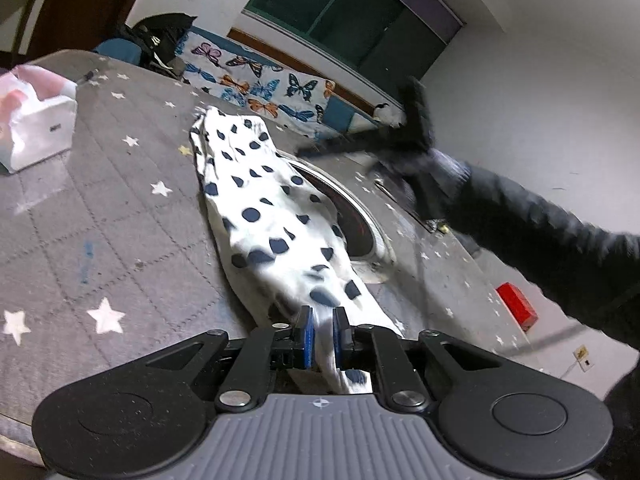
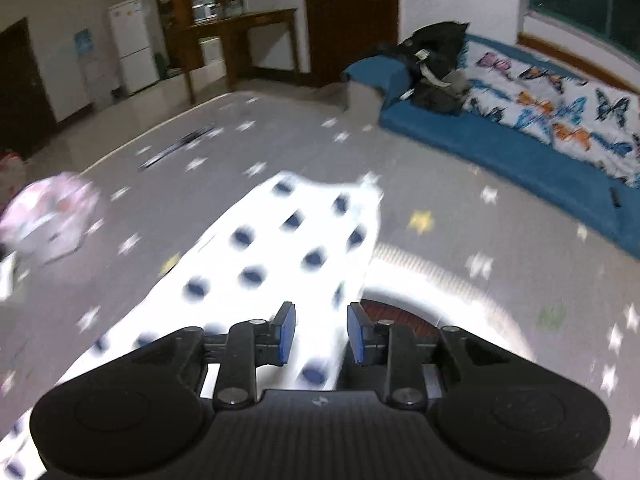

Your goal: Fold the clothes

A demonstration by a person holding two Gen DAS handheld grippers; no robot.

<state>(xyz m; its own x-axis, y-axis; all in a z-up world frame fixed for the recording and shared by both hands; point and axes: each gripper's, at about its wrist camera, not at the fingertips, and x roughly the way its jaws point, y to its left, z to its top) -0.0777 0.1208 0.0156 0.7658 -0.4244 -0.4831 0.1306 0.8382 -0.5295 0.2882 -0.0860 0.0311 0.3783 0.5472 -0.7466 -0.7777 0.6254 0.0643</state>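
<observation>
Here, a white garment with dark blue dots (image 1: 264, 204) lies stretched across a grey quilted cover printed with white stars (image 1: 104, 208), which drapes the desk; in the left wrist view the cloth runs as a narrow, partly bunched strip from the near edge toward the far edge. The left tool (image 1: 323, 334) sits at the near end of this strip, its blue pads (image 1: 307, 336) drawn close together and pinching a fold of the dotted fabric between them. The right tool (image 2: 321, 334) appears in its own view above the same garment (image 2: 276, 256), its jaws standing a moderate way apart with the cloth visible below the gap; the pads (image 2: 287, 332) do not press on it, though heavy blur leaves finer contact unclear. In the left wrist view the right tool (image 1: 416, 120) appears blurred above the far right part of the desk, carried by a person's arm in a dark sleeve (image 1: 552, 240). Beside the garment, on its right, a round metal-rimmed opening with a reddish inside (image 1: 360, 216) shows in the cover, and the cloth overlaps its rim. A white and pink tissue pack (image 1: 36, 120) stands near the far left corner, well apart from the garment. A small red box (image 1: 517, 306) lies off the right edge. Beyond the far edge lies a blue mattress with a butterfly-print sheet (image 2: 552, 120).
</observation>
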